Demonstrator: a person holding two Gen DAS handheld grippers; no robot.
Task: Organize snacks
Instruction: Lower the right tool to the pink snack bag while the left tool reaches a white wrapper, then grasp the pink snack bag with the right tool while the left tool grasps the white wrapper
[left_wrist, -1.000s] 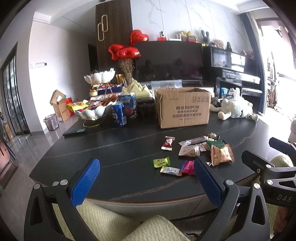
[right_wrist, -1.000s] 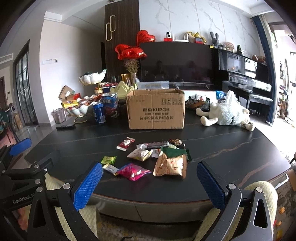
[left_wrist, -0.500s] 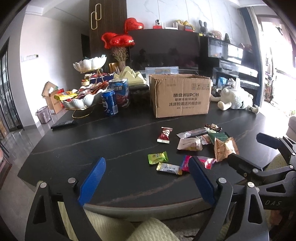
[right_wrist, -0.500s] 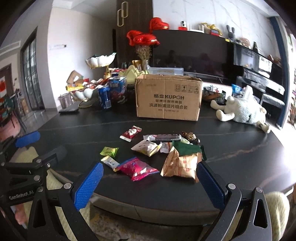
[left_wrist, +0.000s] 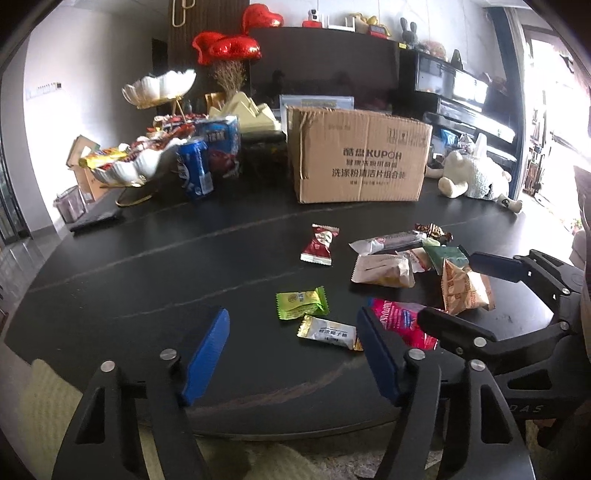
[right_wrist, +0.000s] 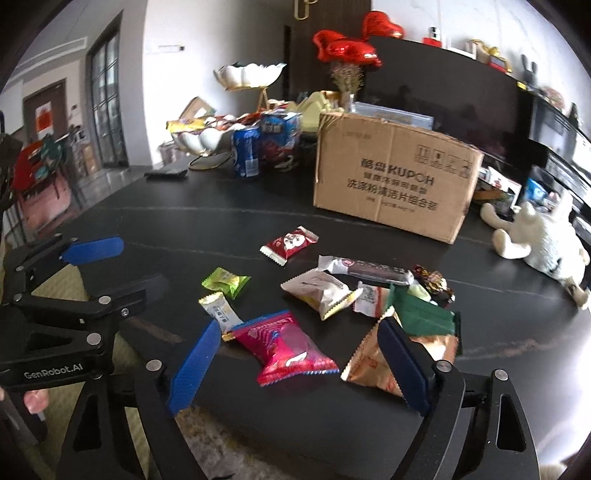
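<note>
Dark and glossy, the bench (left_wrist: 155, 258) is carrying a scatter of snacks near its front edge and taller things along its far edge. At the far left a white shell-shaped bowl (left_wrist: 129, 168) full of sweets is standing beside a blue drink can (left_wrist: 195, 170). Toward the far middle a brown cardboard box (left_wrist: 356, 157) is sitting with its printed side facing the cameras, and a white plush toy (left_wrist: 474, 177) is lying at the far right.

Nearer the front, going left to right, a green candy packet (left_wrist: 301, 302) is lying just beside a silver-and-gold packet (left_wrist: 328, 332). A red candy packet (left_wrist: 319, 243) is resting farther back, apart from both. A bright pink snack bag (right_wrist: 286, 343) is lying next, then a pale wrapped pastry (right_wrist: 319, 291) with a long dark bar (right_wrist: 364, 268) behind it. A dark green packet (right_wrist: 424, 319) is overlapping a tan crinkled bag (right_wrist: 373, 363) at the right of the pile.

The left gripper (left_wrist: 293, 352) is hovering over the front edge, jaws closing, with the silver-and-gold packet showing between them but untouched. The right gripper (right_wrist: 299, 367) is framing the pink bag, jaws also closing and touching nothing.
</note>
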